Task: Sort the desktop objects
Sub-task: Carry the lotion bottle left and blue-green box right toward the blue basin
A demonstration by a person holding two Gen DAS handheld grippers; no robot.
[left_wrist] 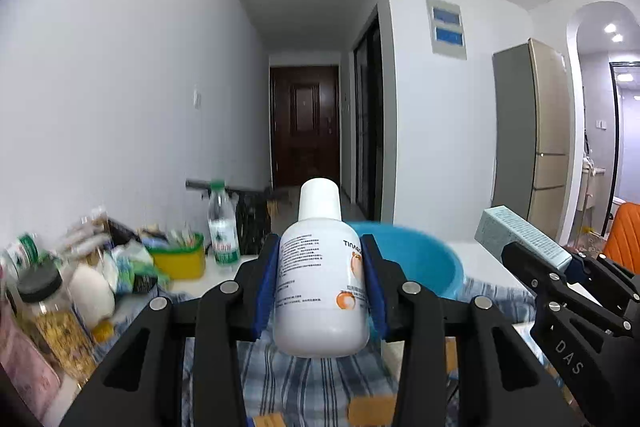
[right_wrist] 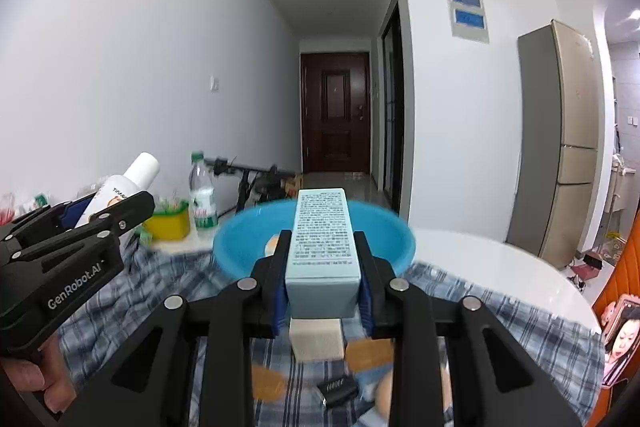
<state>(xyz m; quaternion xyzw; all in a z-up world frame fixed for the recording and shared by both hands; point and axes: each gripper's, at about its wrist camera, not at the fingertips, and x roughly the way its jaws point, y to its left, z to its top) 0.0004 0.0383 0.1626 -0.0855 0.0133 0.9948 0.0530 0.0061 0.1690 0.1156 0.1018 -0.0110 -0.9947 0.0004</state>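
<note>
White-walled room with a hallway and dark door (right_wrist: 334, 111) at the far end; a white table (right_wrist: 500, 267) carries a plaid cloth (right_wrist: 160, 291). Left gripper (left_wrist: 320, 283) is clamped on an upright white bottle (left_wrist: 320, 267), held above the cloth, near side of the blue basin (left_wrist: 420, 259). Right gripper (right_wrist: 322, 283) is clamped on a pale blue box (right_wrist: 323, 243), held just before the basin (right_wrist: 240, 247). Far left: water bottle (left_wrist: 222, 227), yellow tub (left_wrist: 180, 259), jar (left_wrist: 52, 319). Right: refrigerator (right_wrist: 560, 131).
</note>
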